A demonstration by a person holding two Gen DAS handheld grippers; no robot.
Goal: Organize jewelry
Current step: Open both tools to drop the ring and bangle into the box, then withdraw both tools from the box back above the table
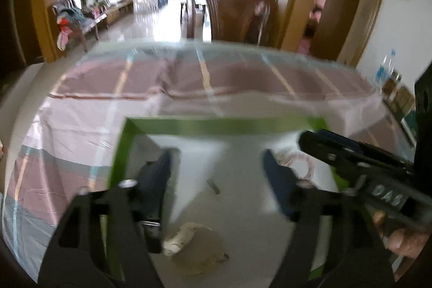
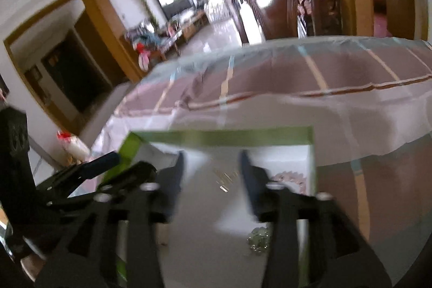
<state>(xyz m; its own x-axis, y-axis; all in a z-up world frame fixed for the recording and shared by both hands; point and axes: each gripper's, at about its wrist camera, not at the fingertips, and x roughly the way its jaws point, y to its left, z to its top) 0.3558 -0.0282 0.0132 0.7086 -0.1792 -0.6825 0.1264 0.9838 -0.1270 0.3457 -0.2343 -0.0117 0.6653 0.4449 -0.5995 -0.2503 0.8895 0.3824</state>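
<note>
A green-rimmed tray [image 1: 224,124] with a white floor lies on the table. In the left wrist view it holds a pale lumpy piece [image 1: 186,236] near my left finger, a small thin piece [image 1: 213,186] mid-floor, and a pinkish beaded loop [image 1: 302,163] at the right. My left gripper [image 1: 217,159] is open and empty over the tray. The right gripper [image 1: 324,142] reaches in from the right. In the right wrist view my right gripper [image 2: 212,161] is open above the tray [image 2: 237,138], over thin gold pieces [image 2: 225,178]; a pink beaded loop [image 2: 290,178] and a greenish cluster [image 2: 257,240] lie nearby. All is motion-blurred.
The table wears a pink and grey striped cloth [image 1: 81,126] under clear plastic. A carved wooden chair [image 1: 235,10] stands beyond the far edge. Bottles and jars [image 1: 391,82] sit at the table's right end. A white bottle with a red top [image 2: 73,143] stands left of the table.
</note>
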